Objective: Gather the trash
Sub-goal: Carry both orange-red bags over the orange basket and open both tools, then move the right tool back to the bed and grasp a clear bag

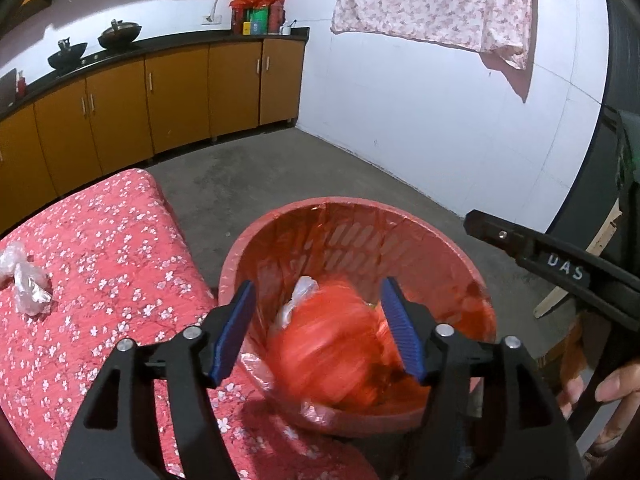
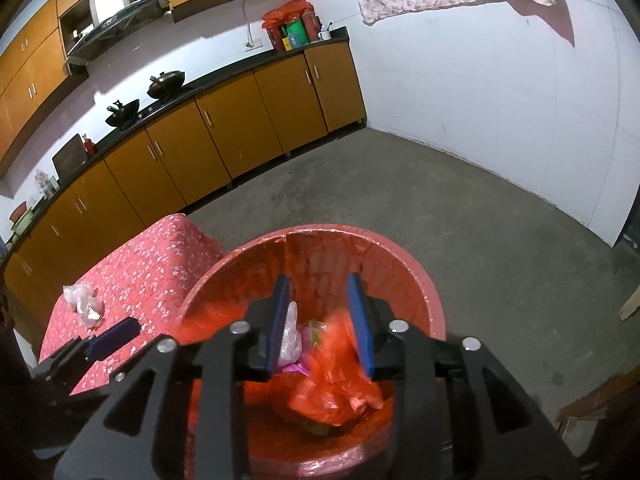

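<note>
A red bin [image 1: 400, 216] lined with red plastic stands on the floor beside a table with a red flowered cloth [image 1: 100, 240]. A red plastic bag [image 1: 324, 348], blurred by motion, is inside the bin with a clear wrapper [image 1: 300, 292]. My left gripper [image 1: 320, 328] is open above the bin, holding nothing. My right gripper [image 2: 322, 324] is open over the bin [image 2: 424, 300], above the red bag [image 2: 340, 392] and clear wrapper [image 2: 290, 336]. Crumpled clear plastic [image 1: 24, 280] lies on the cloth; it also shows in the right wrist view [image 2: 84, 304].
Orange kitchen cabinets [image 1: 160, 96] with a black counter and two woks [image 1: 120, 34] run along the back. A white wall [image 1: 440, 120] with a hanging flowered cloth [image 1: 432, 0] is on the right. The grey concrete floor [image 2: 440, 208] lies beyond the bin.
</note>
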A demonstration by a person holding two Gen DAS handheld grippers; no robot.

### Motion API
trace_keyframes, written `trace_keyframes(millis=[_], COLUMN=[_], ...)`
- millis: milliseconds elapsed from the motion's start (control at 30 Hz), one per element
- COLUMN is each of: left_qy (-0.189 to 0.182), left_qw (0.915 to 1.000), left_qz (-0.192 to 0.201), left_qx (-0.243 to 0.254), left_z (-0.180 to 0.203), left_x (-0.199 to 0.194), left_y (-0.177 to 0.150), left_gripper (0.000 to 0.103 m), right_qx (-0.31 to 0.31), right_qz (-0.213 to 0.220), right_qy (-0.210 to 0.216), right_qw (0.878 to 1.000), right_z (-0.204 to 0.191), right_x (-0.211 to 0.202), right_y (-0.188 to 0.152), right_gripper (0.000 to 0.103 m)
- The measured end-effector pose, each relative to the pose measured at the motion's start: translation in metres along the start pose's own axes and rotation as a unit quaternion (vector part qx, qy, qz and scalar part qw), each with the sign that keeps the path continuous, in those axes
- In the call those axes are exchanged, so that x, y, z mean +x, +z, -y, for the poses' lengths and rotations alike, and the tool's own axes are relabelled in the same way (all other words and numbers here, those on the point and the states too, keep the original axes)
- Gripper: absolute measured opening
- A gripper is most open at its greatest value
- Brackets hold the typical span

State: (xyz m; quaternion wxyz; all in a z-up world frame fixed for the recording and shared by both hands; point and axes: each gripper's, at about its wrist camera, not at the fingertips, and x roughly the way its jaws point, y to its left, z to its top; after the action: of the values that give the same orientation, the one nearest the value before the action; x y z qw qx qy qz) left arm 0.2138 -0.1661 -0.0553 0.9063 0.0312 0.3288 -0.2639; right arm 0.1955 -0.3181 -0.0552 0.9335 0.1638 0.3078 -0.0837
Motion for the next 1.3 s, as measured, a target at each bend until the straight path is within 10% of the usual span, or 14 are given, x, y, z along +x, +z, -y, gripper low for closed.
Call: trace_keyframes(millis=[500,733,1300], left_qy=[0.072,0.13,0.319], left_qw=[0.9957,0.9872,0.9332], left_qz=[0.018,0.037,0.054], left_qx=[-0.056,-0.084,-0.156], left_z=[-0.068,-0.126,-0.289], left_x=[-0.035,-0.076,-0.171], left_y=[-0.015,-0.034,-0.103], left_gripper=[0.075,0.081,0.088], right_qx=[-0.034,-0.085,-0.193], right_qz=[0.004,0.01,-0.055], right_qy=[-0.005,0.029,0.157], right_qw=[0.999,0.996,0.967], right_z=[-0.018,-0.073,-0.28], right_x=[-0.003,-0.006,0.049], right_y=[-0.002,-0.009,-0.061], right_gripper=[0.045,0.068,0.071])
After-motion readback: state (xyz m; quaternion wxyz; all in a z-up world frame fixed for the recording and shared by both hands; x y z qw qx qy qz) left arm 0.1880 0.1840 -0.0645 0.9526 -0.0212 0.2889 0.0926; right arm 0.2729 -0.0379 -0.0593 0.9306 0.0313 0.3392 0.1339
